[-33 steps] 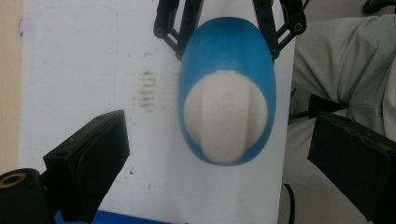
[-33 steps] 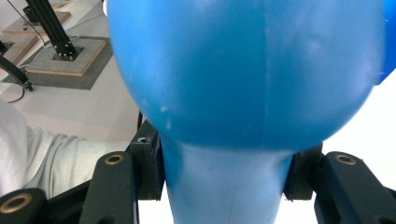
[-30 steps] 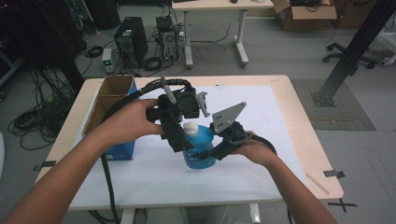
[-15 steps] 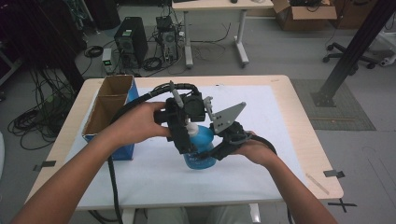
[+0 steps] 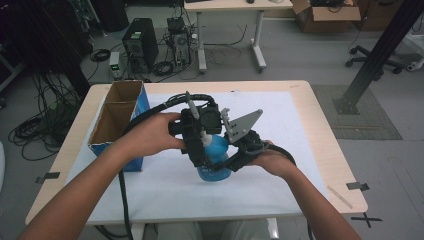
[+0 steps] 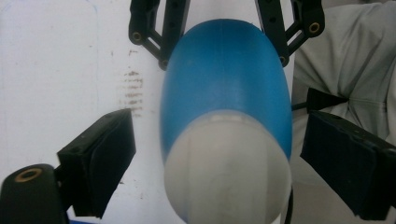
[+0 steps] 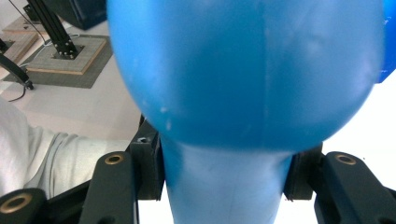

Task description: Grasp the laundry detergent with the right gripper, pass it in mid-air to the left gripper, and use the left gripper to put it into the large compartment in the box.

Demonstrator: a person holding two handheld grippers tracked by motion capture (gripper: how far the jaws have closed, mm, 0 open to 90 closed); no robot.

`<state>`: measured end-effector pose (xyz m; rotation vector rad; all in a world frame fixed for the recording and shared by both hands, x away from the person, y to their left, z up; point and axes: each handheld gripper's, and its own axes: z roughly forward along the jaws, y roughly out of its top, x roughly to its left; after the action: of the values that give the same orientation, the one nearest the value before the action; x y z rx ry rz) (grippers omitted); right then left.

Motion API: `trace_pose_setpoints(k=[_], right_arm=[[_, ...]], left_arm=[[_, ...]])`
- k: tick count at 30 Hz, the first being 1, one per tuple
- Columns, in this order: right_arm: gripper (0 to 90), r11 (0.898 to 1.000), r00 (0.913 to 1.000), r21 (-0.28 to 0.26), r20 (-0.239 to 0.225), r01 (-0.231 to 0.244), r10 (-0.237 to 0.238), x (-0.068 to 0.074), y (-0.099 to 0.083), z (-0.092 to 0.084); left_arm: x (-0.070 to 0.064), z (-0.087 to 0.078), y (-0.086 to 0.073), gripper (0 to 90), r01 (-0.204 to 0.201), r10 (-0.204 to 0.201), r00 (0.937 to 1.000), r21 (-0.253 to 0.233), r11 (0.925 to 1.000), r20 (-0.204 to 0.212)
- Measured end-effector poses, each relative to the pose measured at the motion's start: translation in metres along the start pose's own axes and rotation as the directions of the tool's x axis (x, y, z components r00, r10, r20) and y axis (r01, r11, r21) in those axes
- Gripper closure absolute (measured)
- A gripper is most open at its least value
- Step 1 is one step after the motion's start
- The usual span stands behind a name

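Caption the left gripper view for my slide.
Left gripper jaws closing around blue bottle's white cap, pads not yet touching.

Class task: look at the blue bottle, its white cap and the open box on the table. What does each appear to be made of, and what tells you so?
Blue bottle: probably plastic; smooth, slightly glossy, with a moulding seam. White cap: likely matte plastic, faintly ridged. Open box: cardboard; brown inside, printed blue outside.

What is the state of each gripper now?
Left gripper: open, closing around the white cap, not touching.
Right gripper: shut on the blue bottle.
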<state>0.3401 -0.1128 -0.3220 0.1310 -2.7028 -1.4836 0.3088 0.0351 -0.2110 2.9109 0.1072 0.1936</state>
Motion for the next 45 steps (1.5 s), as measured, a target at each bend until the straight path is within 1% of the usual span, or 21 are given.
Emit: trace_pose_setpoints(k=[2,4,7,16,20,26,30,32,36,39,45], right_arm=[[44.3,1.0,1.0,0.0,0.0,0.0,0.0,-0.0002,-0.0001,-0.0002],[44.3,1.0,1.0,0.0,0.002,0.002,-0.002,-0.0002,-0.0001,-0.0002],[44.3,1.0,1.0,0.001,0.001,0.002,-0.002,-0.0002,-0.0001,0.0002],[44.4,1.0,1.0,-0.002,-0.001,0.001,-0.001,-0.0009,-0.0001,0.0012],[44.3,1.0,1.0,-0.001,-0.001,-0.001,0.001,-0.0008,-0.0002,0.001],[44.3,1.0,1.0,-0.003,0.002,0.002,-0.002,-0.0007,-0.0001,0.0002],[44.4,1.0,1.0,-0.003,0.004,0.001,-0.001,-0.0008,-0.0004,0.0002],[44.4,1.0,1.0,-0.005,0.003,0.0,0.0,-0.0009,-0.0006,0.0004],[44.4,1.0,1.0,-0.008,0.003,-0.004,0.004,-0.0012,-0.0016,0.0009],[44.4,1.0,1.0,-0.004,-0.002,-0.005,0.005,-0.0012,-0.0029,0.0024],[44.4,1.0,1.0,-0.004,-0.005,-0.003,0.003,-0.001,-0.0029,0.0032]], left_arm=[[0.0002,0.0005,0.0001,14.4,-0.002,0.002,1.0,0.007,1.0,0.003],[0.0008,0.0007,-0.0003,17.3,0.001,-0.001,1.0,0.003,1.0,0.005],[0.0016,0.0004,-0.0009,17.2,0.006,-0.006,1.0,0.002,1.0,0.006],[0.0016,0.0022,-0.001,18.4,0.004,-0.004,1.0,0.008,1.0,0.006],[0.0017,0.002,-0.0006,20.9,0.002,-0.002,1.0,0.01,0.9999,0.008],[0.003,0.0021,0.0001,25.6,0.01,-0.01,0.9999,0.006,0.9999,0.011],[0.0033,0.0025,0.0002,28.4,0.01,-0.01,0.9999,0.008,0.9999,0.006],[0.0033,0.0024,0.0004,31.9,0.009,-0.009,1.0,0.015,0.9998,-0.002],[0.0025,0.003,0.0005,36.1,0.004,-0.004,1.0,0.014,0.9999,0.004],[0.0018,0.0043,0.0006,37.4,-0.001,0.0,0.9999,0.026,0.9997,0.014],[0.0005,0.0045,0.0011,37.8,0.0,-0.001,1.0,0.031,0.9995,0.007]])
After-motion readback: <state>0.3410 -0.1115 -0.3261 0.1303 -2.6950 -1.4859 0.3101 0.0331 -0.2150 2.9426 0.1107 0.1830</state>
